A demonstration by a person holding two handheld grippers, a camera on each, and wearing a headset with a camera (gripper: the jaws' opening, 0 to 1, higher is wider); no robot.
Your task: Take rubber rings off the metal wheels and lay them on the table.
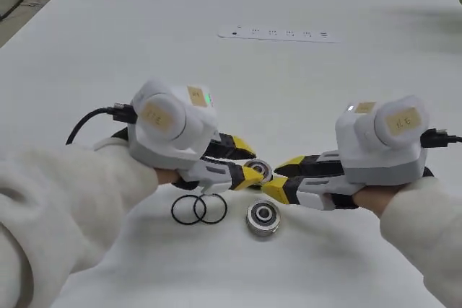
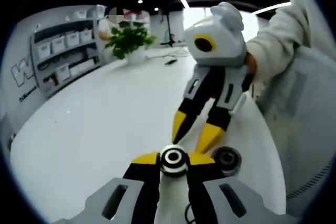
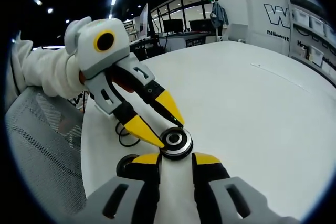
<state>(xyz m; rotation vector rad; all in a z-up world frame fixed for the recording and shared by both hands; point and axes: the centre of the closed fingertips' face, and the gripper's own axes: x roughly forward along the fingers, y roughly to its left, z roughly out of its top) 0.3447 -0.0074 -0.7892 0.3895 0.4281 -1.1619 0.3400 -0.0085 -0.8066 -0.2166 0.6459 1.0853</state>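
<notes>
My left gripper (image 1: 254, 171) (image 2: 173, 159) is shut on a small metal wheel (image 1: 258, 171) (image 2: 174, 161) (image 3: 176, 142) with a dark rim, held just above the white table (image 1: 216, 84). Opposite it, my right gripper (image 1: 274, 178) (image 3: 176, 159) stands open, its yellow tips right at the wheel; it appears in the left gripper view (image 2: 189, 142) too. Two black rubber rings (image 1: 198, 209) lie side by side on the table under the left gripper. A second metal wheel (image 1: 263, 218) (image 2: 227, 159) rests on the table below the tips.
A white power strip (image 1: 278, 34) lies far back on the table. A black cable (image 1: 86, 122) trails from the left gripper. A potted plant (image 2: 128, 40) and shelves stand beyond the table, and a mesh chair (image 3: 42, 129) is beside it.
</notes>
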